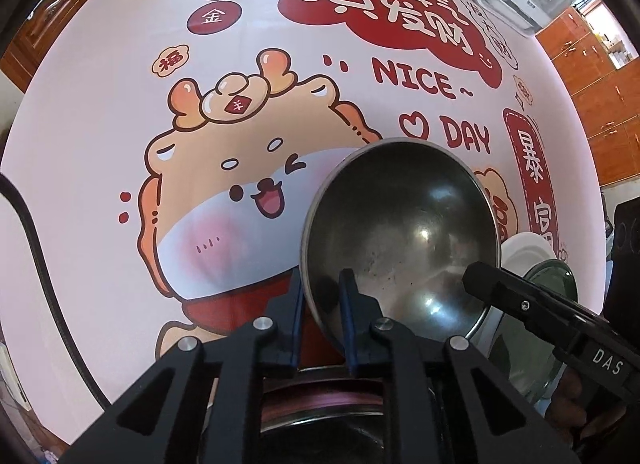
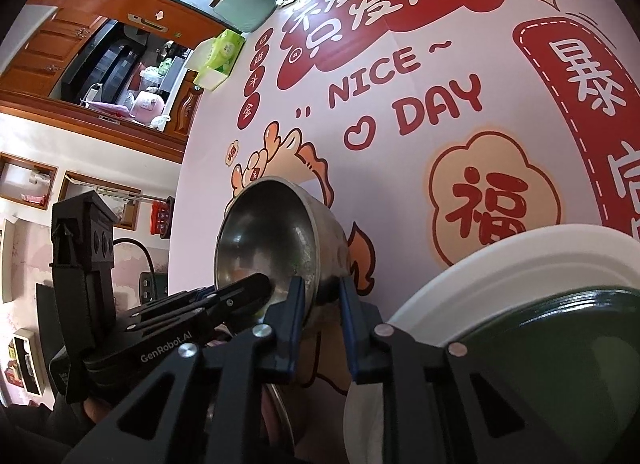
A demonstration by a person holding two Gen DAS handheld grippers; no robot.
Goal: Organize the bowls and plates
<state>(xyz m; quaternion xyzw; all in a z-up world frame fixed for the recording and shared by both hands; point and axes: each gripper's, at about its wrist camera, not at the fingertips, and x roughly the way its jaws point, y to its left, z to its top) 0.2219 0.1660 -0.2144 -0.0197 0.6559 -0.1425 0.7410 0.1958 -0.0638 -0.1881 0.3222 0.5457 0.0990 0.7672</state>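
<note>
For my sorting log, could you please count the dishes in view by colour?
Steel: 2, the tilted steel bowl and a second steel dish, partly hidden at the bottom of the view
White: 1, the white plate
Dark green: 1, the green dish
Total: 4

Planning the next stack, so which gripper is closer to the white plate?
Right. The right gripper clamps the steel bowl at the rim beside the white plate; the left gripper clamps the opposite rim, farther away.
</note>
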